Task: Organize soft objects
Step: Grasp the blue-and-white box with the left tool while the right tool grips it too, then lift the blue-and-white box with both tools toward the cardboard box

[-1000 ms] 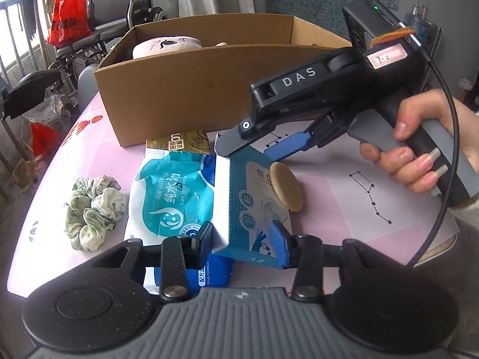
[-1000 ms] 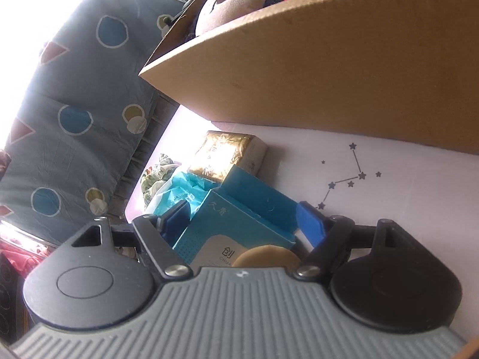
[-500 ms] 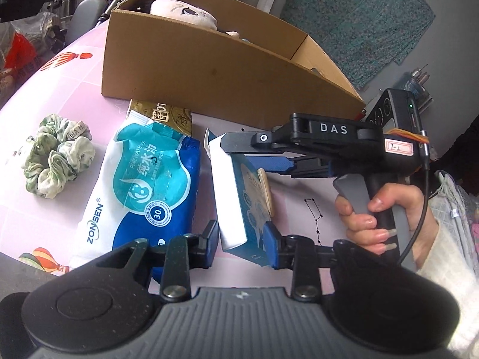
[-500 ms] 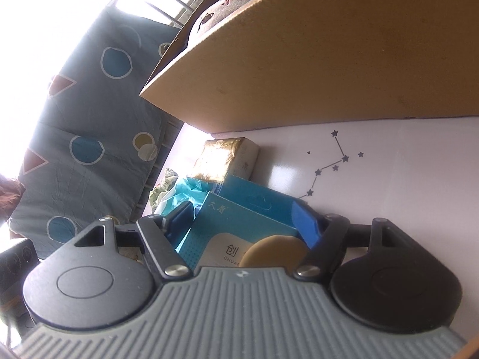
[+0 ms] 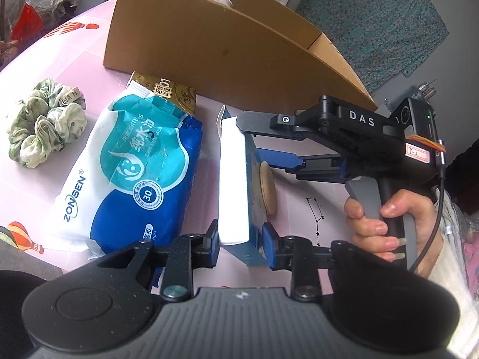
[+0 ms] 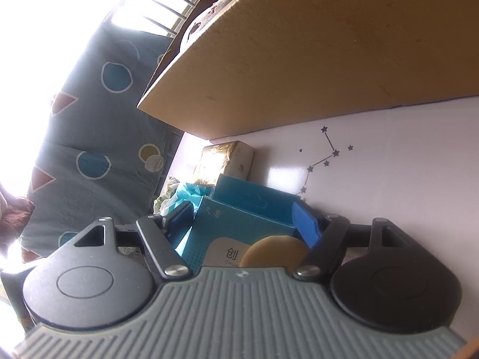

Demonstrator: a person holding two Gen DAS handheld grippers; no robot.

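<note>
The teal box (image 5: 236,185) is standing on edge over the pink counter (image 5: 77,68), beside the wipes pack (image 5: 131,176) and near the cardboard box (image 5: 209,45), with both the left hand-held gripper (image 5: 241,237) and the right hand-held gripper (image 5: 263,146) clamping it.

right gripper (image 5: 257,146): black body, white "DAS", blue pads, black cable
hand (image 5: 392,224): bare skin, long nails
</note>
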